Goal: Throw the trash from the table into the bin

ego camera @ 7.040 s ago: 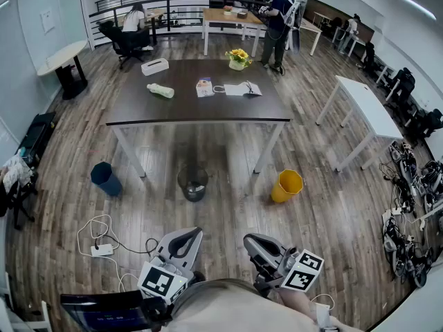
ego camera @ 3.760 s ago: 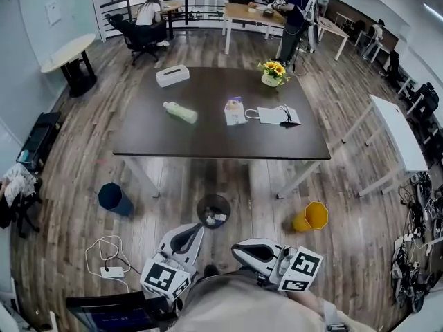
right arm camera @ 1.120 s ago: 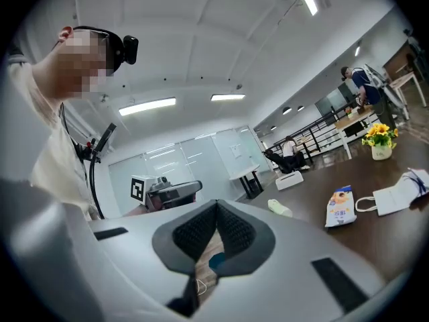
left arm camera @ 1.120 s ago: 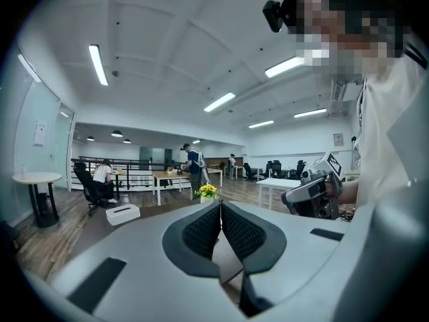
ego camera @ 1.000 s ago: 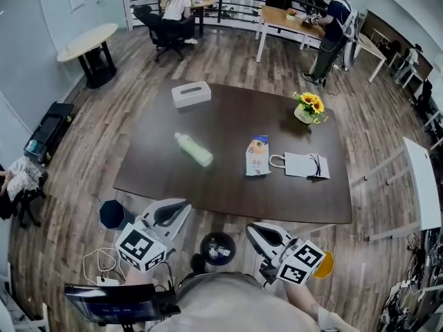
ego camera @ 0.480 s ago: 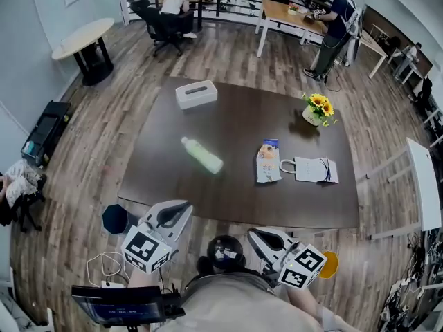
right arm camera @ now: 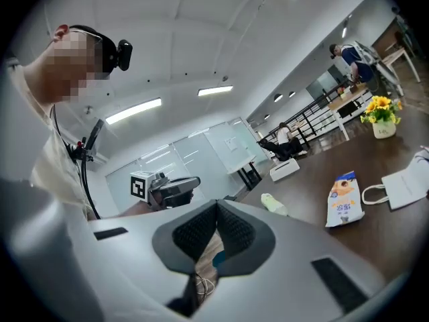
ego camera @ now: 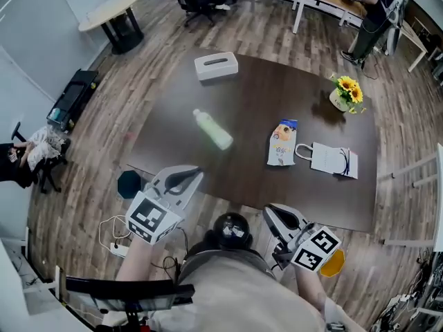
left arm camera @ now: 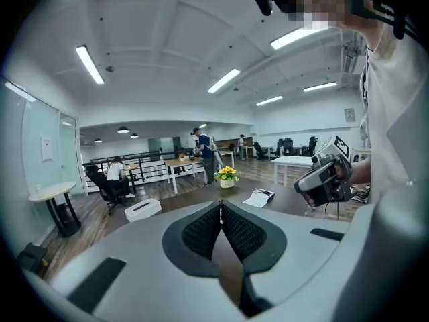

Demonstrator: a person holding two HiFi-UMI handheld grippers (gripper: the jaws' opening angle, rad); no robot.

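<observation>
On the dark table (ego camera: 249,95) lie a pale green bottle (ego camera: 213,130), a blue and white snack bag (ego camera: 282,142) and a white paper bag (ego camera: 332,160). The bottle (right arm camera: 273,204) and snack bag (right arm camera: 344,199) also show in the right gripper view. A black bin (ego camera: 232,230) with some trash inside stands on the floor at the table's near edge, between my two grippers. My left gripper (ego camera: 194,173) is shut and empty at the near edge, short of the bottle. My right gripper (ego camera: 272,211) is shut and empty, below the snack bag. Both pairs of pads (left arm camera: 220,203) (right arm camera: 216,206) meet with nothing between them.
A white tissue box (ego camera: 216,66) and a vase of yellow flowers (ego camera: 346,92) stand on the far side of the table. A blue bin (ego camera: 129,183) sits on the floor at the left, a yellow bin (ego camera: 332,263) at the right. Cables (ego camera: 114,230) lie near my left foot.
I have come closer to the table. Both grippers have moved forward to its near edge, still shut. The black bin now lies just in front of my body.
</observation>
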